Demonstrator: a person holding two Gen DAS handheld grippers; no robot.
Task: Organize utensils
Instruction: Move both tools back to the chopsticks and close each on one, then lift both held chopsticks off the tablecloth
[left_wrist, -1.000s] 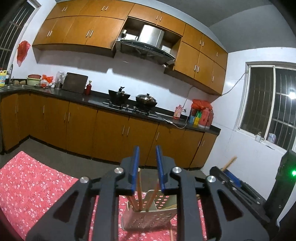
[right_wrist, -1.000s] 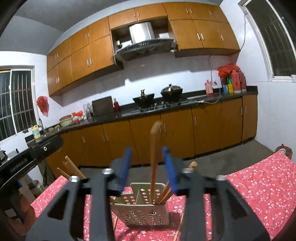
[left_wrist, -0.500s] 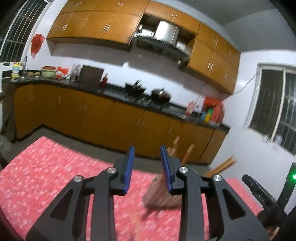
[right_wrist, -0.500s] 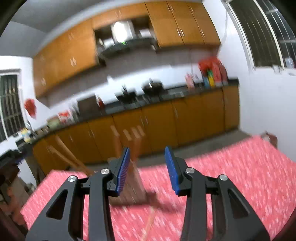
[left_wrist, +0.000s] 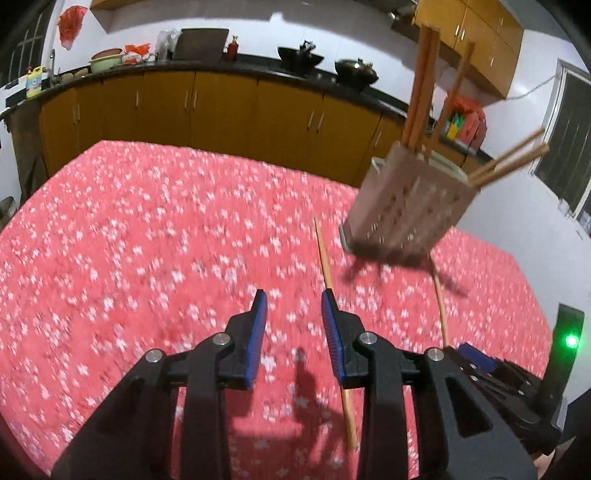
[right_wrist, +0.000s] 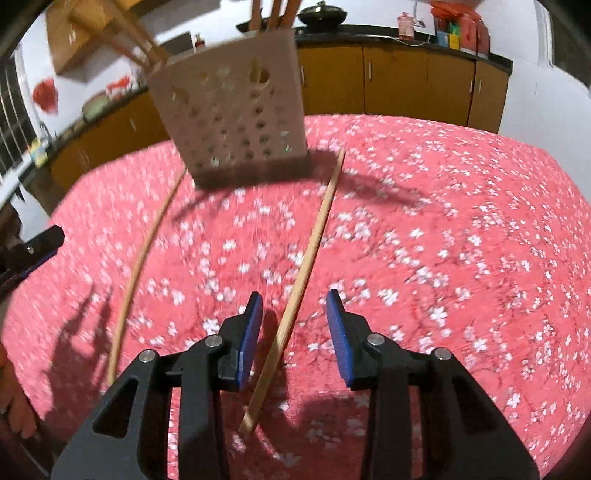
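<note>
Orange-brown base cabinets (left_wrist: 229, 110) under a black countertop (left_wrist: 258, 66) line white walls (left_wrist: 332, 33), with a barred window (left_wrist: 570, 147) at right.

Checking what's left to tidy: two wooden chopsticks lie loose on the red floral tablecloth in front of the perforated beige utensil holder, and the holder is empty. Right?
Not quite. The perforated beige utensil holder is not empty: the left wrist view shows several chopsticks standing in it. Two wooden chopsticks do lie loose on the red floral tablecloth before it.

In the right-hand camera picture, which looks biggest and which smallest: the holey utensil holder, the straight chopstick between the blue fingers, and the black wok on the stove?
1. Utensil holder.
2. Straight chopstick, long but thin and nearest the camera, so its rank against the holder is unsure.
3. Wok, tiny only because far away.
</note>
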